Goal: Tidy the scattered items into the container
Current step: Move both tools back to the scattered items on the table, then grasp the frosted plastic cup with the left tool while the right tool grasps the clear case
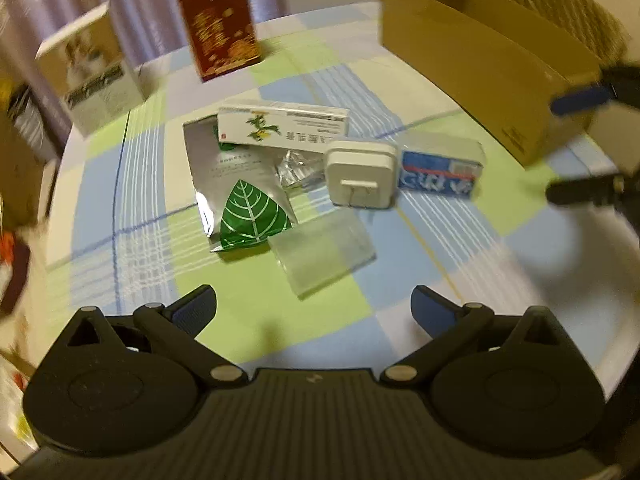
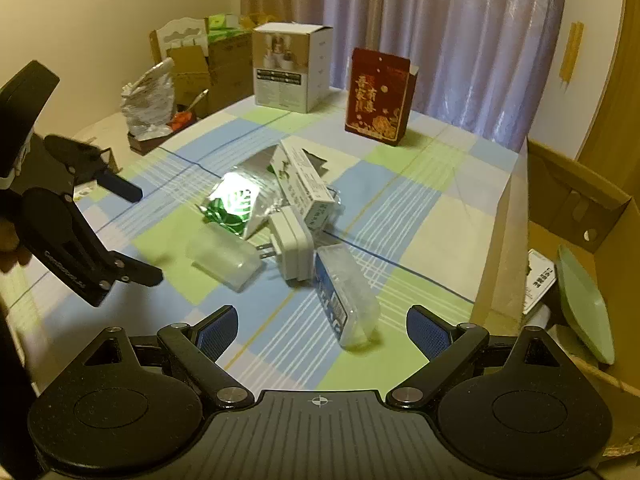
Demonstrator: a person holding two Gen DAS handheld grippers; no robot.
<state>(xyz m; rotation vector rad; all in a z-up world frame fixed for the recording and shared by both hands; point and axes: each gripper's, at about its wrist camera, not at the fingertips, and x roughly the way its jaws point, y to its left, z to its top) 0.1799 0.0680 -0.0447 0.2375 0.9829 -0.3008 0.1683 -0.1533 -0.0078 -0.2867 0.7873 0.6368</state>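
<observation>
Scattered on the checked tablecloth (image 1: 132,216) lie a white medicine box (image 1: 282,126) resting on a silver foil pouch with a green leaf (image 1: 240,196), a white plug charger (image 1: 360,172), a blue-labelled clear box (image 1: 440,168) and a frosted plastic case (image 1: 320,254). My left gripper (image 1: 314,308) is open just short of the frosted case (image 2: 224,258). The right gripper (image 2: 322,332) is open, with the blue-labelled box (image 2: 344,300) right in front of it. The cardboard container (image 2: 500,240) stands to the right and holds a pale green plate (image 2: 584,300) and a white packet (image 2: 540,280).
A white product box (image 2: 292,68) and a dark red box (image 2: 378,96) stand upright at the table's far side before a curtain. Beyond the left table edge are a crumpled foil bag (image 2: 150,100) and stacked cartons (image 2: 224,68). The container's wall (image 1: 480,60) borders the right.
</observation>
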